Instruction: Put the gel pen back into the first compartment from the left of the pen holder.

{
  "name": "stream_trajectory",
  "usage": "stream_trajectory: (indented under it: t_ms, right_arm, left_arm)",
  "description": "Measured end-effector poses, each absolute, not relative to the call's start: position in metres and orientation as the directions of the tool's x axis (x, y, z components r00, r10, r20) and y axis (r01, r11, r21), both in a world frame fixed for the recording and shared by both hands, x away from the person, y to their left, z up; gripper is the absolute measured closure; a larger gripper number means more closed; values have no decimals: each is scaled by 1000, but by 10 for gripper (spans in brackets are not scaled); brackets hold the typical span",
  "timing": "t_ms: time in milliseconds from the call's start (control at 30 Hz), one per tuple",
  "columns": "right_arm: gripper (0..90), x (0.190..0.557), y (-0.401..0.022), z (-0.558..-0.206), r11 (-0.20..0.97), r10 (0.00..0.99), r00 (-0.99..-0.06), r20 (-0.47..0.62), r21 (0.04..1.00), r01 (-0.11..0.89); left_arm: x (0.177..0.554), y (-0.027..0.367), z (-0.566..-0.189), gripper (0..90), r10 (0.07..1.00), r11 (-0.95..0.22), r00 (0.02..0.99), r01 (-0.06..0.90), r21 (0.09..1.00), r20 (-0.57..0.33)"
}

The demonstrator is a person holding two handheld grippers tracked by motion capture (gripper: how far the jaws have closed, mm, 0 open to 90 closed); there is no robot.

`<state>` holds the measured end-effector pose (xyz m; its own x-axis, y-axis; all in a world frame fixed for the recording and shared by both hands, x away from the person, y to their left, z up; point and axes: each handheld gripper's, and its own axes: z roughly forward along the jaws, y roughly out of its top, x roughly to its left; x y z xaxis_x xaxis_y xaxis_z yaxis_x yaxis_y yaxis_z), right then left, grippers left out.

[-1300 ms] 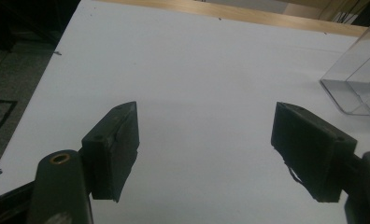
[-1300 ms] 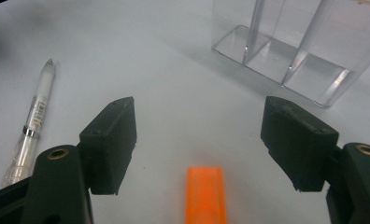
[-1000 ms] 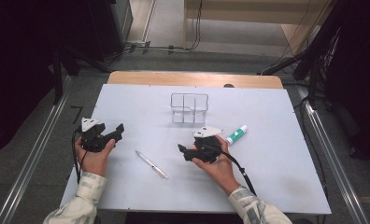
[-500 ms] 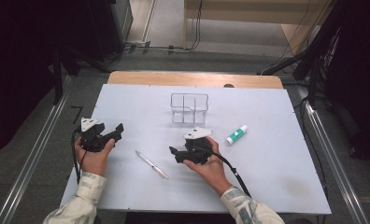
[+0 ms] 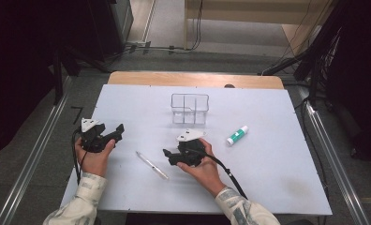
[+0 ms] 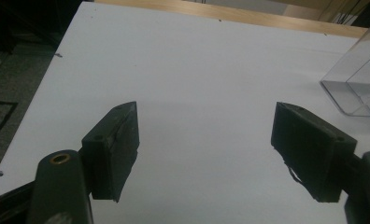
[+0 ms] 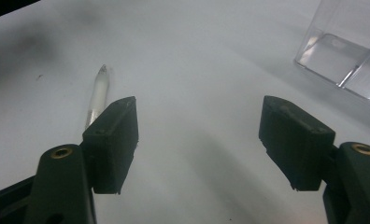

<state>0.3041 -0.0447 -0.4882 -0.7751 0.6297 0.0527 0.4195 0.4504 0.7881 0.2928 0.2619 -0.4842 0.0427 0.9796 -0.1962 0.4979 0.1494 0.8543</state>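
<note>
A thin white pen point(image 5: 152, 165) lies slantwise on the white table point(image 5: 277, 178), between my two hands. My right gripper point(image 5: 168, 157) is open just right of the pen, its jaws pointing left toward it. In the right gripper view the pen point(image 7: 99, 93) lies beyond the left jaw, and nothing is between the jaws of the right gripper point(image 7: 199, 140). At the table's left side my left gripper point(image 5: 118, 132) is open and empty, pointing right. The left gripper point(image 6: 206, 149) has bare table between its jaws.
A clear divided box point(image 5: 189, 108) stands at the middle back, also seen as the clear box point(image 7: 351, 46) and the clear box point(image 6: 360, 79) in the gripper views. A white and green tube point(image 5: 237, 135) lies right of my right hand. A cable point(image 5: 230, 176) trails from the right gripper.
My right hand has moved left and slightly nearer, away from the tube and toward the pen. The left hand has stayed in place.
</note>
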Motion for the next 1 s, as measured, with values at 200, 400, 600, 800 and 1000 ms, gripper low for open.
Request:
stream_trajectory:
  t_ms: [200, 400, 600, 800, 1000]
  right_arm:
    - [280, 303, -37, -491, 453, 622, -780, 60, 785, 422]
    - [283, 301, -28, -492, 463, 609, -791, 60, 782, 417]
    - [290, 299, -19, -493, 475, 595, -802, 54, 781, 405]
    - [313, 298, -8, -497, 492, 584, -811, 48, 773, 400]
    - [328, 298, 1, -502, 503, 578, -815, 46, 767, 399]
  left_arm:
    - [293, 262, -485, 242, 980, 148, 44, 500, 853, -196]
    - [293, 262, -485, 243, 980, 148, 44, 499, 854, -196]
    - [293, 263, -485, 242, 979, 149, 44, 498, 854, -197]
    - [294, 263, -485, 242, 979, 151, 44, 497, 854, -199]
    - [294, 263, -485, 243, 979, 149, 47, 498, 854, -198]
